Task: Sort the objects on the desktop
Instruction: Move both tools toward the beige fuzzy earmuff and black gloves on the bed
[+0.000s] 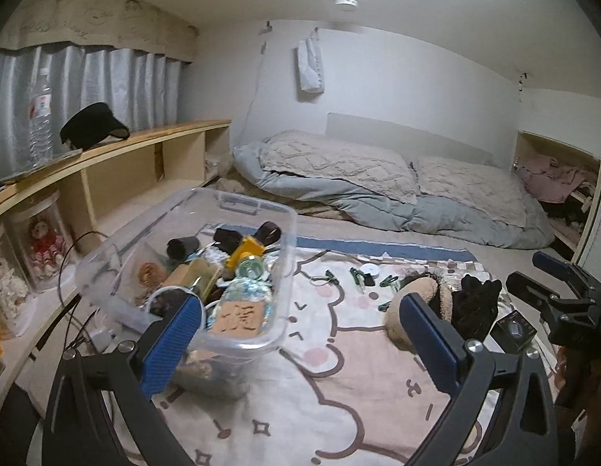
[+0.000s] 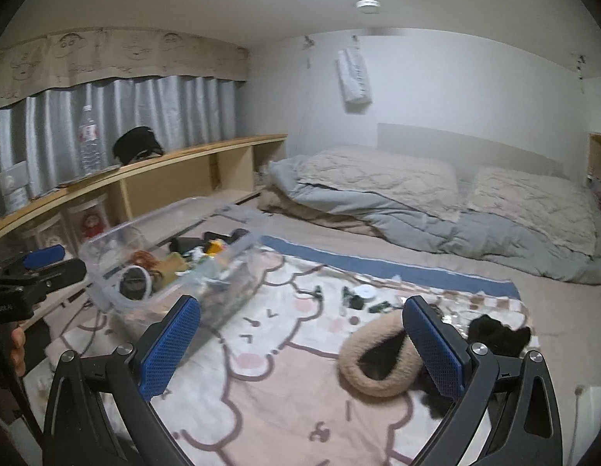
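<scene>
A: Clear plastic, that's the storage bin (image 1: 279, 272). It sits on the left part of a pink bear-print blanket (image 1: 339, 369) spread over a bed, and it is heaped with small items, among them a yellow toy (image 1: 248, 252) and a brown tile with a character on it (image 1: 238, 320).

B: What lies outside the bin?

A: To its right on the blanket are green clips (image 1: 389, 280), a white tape roll (image 1: 369, 270), a tan fluffy slipper (image 2: 378, 357) and a black glove (image 1: 475, 303).

B: And the tools?

A: The left gripper (image 1: 300, 334) hangs above the blanket with its blue-padded jaws spread wide and nothing between them. The right gripper (image 2: 302, 345) is likewise spread and empty, its right pad just in front of the slipper.

B: Beyond that?

A: Grey bedding (image 1: 378, 190) and a wooden shelf (image 1: 118, 147).
</scene>
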